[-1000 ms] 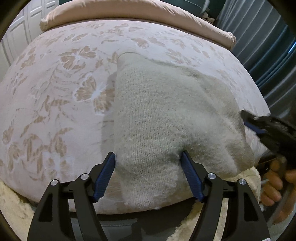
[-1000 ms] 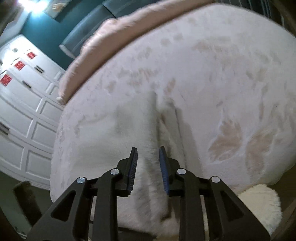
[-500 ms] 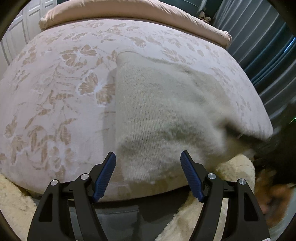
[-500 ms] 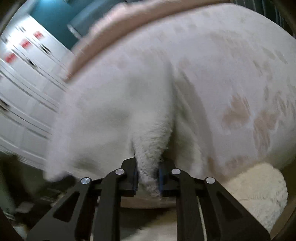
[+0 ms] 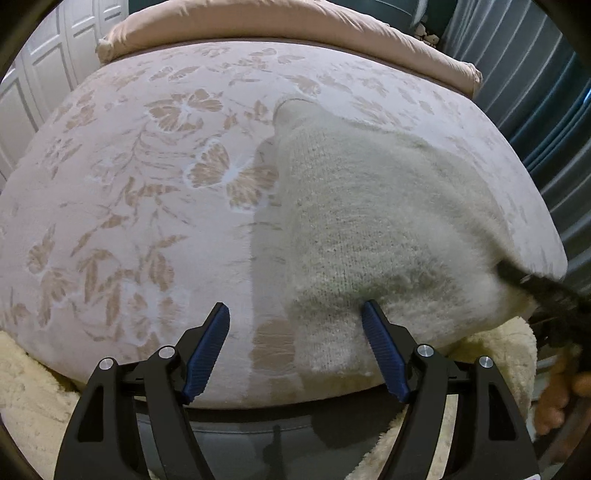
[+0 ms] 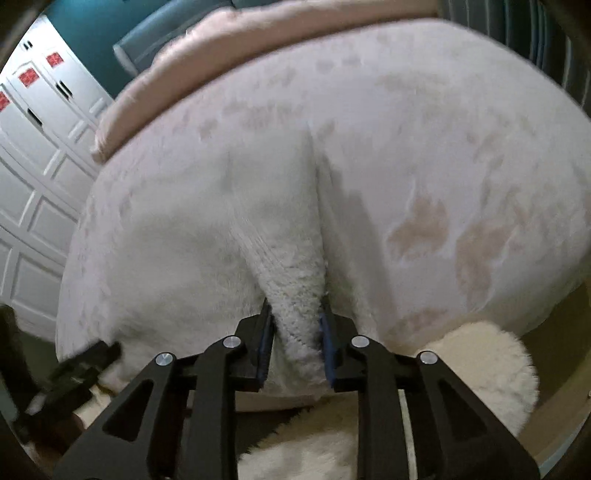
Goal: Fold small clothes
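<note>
Sweater (image 6: 291, 302) edge pinched by right tool (image 6: 295, 347), left tool (image 5: 295, 354) spread.

Cream knitted sweater (image 5: 369, 229), fuzzy, spread across the floral bed ahead of the left gripper (image 5: 295, 350); near hem partly between its fingers. One bunched fold pinched between the right gripper (image 6: 295, 332) fingers.

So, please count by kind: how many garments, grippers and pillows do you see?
Knitted garment: 1
Grippers: 2, the left gripper open and the right gripper shut on the garment
Pink pillow: 1
Total: 4
</note>
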Motion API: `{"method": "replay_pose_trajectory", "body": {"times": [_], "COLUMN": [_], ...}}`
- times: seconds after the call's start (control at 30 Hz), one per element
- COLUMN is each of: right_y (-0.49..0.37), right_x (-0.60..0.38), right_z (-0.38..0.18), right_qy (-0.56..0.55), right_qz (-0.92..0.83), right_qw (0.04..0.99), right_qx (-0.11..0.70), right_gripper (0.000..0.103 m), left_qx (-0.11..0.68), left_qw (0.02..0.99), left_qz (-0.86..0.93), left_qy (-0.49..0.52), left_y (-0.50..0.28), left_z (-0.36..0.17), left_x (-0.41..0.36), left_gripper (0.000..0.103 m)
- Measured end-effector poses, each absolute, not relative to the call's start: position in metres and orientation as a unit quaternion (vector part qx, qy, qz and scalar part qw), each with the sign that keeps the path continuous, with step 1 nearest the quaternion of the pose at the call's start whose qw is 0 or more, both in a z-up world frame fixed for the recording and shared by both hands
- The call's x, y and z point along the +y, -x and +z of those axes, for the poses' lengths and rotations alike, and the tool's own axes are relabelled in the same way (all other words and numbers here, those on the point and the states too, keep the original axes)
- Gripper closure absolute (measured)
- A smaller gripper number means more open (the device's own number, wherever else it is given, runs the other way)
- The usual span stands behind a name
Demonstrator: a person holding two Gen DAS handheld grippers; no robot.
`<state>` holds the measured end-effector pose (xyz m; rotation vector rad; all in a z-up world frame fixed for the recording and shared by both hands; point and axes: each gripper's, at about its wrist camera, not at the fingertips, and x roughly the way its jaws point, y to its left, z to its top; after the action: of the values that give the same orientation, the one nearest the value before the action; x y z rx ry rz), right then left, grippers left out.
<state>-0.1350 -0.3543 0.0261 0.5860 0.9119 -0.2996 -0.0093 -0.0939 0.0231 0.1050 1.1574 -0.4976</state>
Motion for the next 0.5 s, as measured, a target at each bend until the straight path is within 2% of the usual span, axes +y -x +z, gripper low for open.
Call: {"method": "replay_pose_trajectory", "body": {"times": [0.2, 0.33, 0.43, 0.5], "right_y": [0.115, 0.101, 0.100, 0.091], "right_x": [-0.311, -0.296, -0.300, -0.291], "right_z": [0.078, 0.084, 0.089, 0.085], "right_qy": [-0.223, -0.160, -0.220, -0.222], "right_qz": [-0.078, -0.132, -0.077, -0.037], "right_qw": [0.890, 0.899, 0.894, 0.892], "right_qx": [0.390, 0.387, 0.384, 0.392], "right_gripper": [0.081, 0.081, 0.081, 0.081], "left_qx": [0.540, 0.540, 0.537, 0.540], "left_qw": [0.814, 0.817, 0.822, 0.821], "left_qz": [-0.213, -0.200, -0.189, -0.183], "left_qy": [-0.031, -0.028, -0.017, -0.008], "left_y": [0.007, 0.006, 0.003, 0.001], "left_z": [0.035, 0.040, 0.041, 0.041], "left_x": [-0.077, -0.065, -0.053, -0.047], "left_gripper": [0.031, 0.031, 0.031, 0.031]}}
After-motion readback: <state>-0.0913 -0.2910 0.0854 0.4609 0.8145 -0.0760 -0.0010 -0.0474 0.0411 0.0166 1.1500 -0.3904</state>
